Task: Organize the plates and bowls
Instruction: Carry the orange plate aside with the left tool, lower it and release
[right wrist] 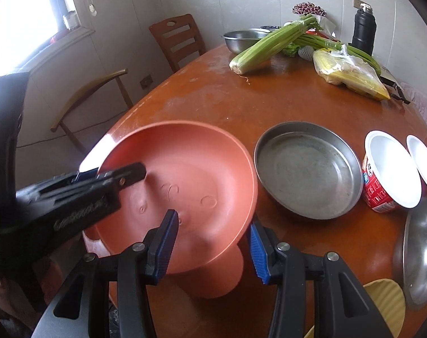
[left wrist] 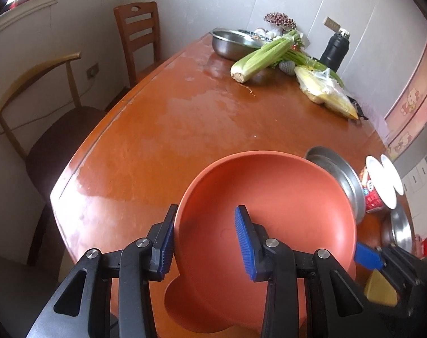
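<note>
One orange bowl point(left wrist: 267, 225) is lifted and tilted at the near end of the table point(left wrist: 162, 129), with a second orange bowl point(right wrist: 222, 278) under it, seen only as a rim and a slice of wall. The left gripper point(left wrist: 205, 242) has its jaws wide, one pad outside the bowl's rim and one inside, neither clearly pressing; the right gripper point(right wrist: 213, 248) likewise straddles the near rim with a broad gap, so neither shows a firm clamp and I cannot tell what bears the bowl's weight. Just right of the bowl sits one steel pan point(right wrist: 306, 171), then two white-lined paper cups point(right wrist: 391, 174), the first red on the outside, the second point(right wrist: 422, 163) cut by the frame edge. One steel plate point(right wrist: 419, 256) lies near the right edge, and something yellow point(right wrist: 385, 304) shows below it, too cropped to name. At the far end are one steel basin point(left wrist: 230, 42), one celery bunch point(left wrist: 264, 56), one bag of corn point(left wrist: 326, 93) and one black flask point(left wrist: 334, 50). Two chairs point(left wrist: 137, 36) stand along the left, the nearer one point(left wrist: 44, 112) with a curved back. The right view shows the pan's whole inside and embossed rings on the bowl's floor; the left view shows the pan only edge-on behind the bowl. The left view catches just one blue pad of the right gripper point(left wrist: 368, 256), while the right view shows the left gripper point(right wrist: 123, 176) as a blurred black mass reaching over the far rim
</note>
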